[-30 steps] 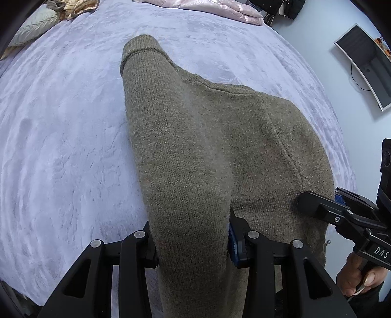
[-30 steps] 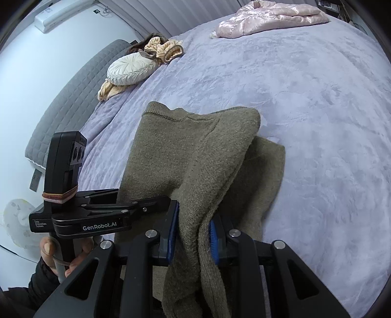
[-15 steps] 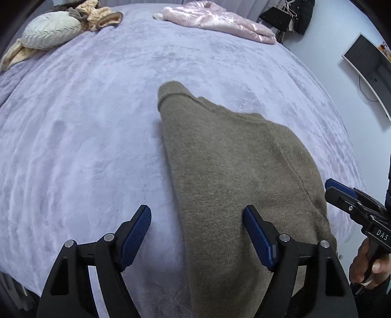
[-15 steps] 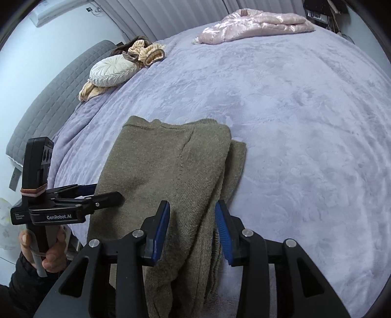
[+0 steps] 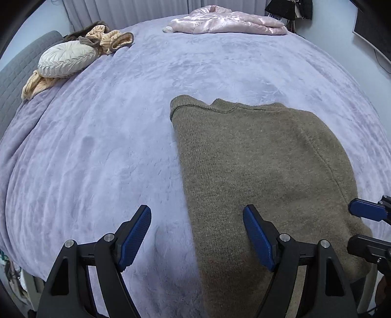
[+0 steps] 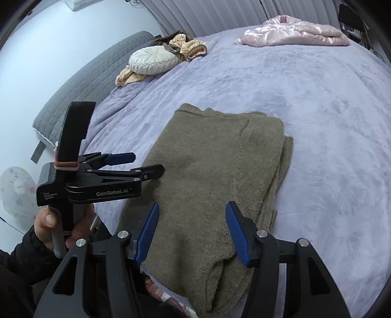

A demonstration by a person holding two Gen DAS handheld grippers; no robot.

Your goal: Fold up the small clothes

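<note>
1. An olive-brown knit sweater lies folded lengthwise on the lavender bed, near its front edge, with the lower end hanging over that edge.
2. The left claw hovers with its blue pads spread wide, straddling the sweater's left edge and gripping nothing.
3. The right claw is likewise spread apart above the garment's near end, empty.
4. Far across the bed rest a round cream cushion and a pink satin jacket.

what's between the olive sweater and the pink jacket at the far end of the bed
Nothing but bare lavender blanket. Both wrist views show an unbroken stretch of it from the olive sweater to the pink jacket.
</note>
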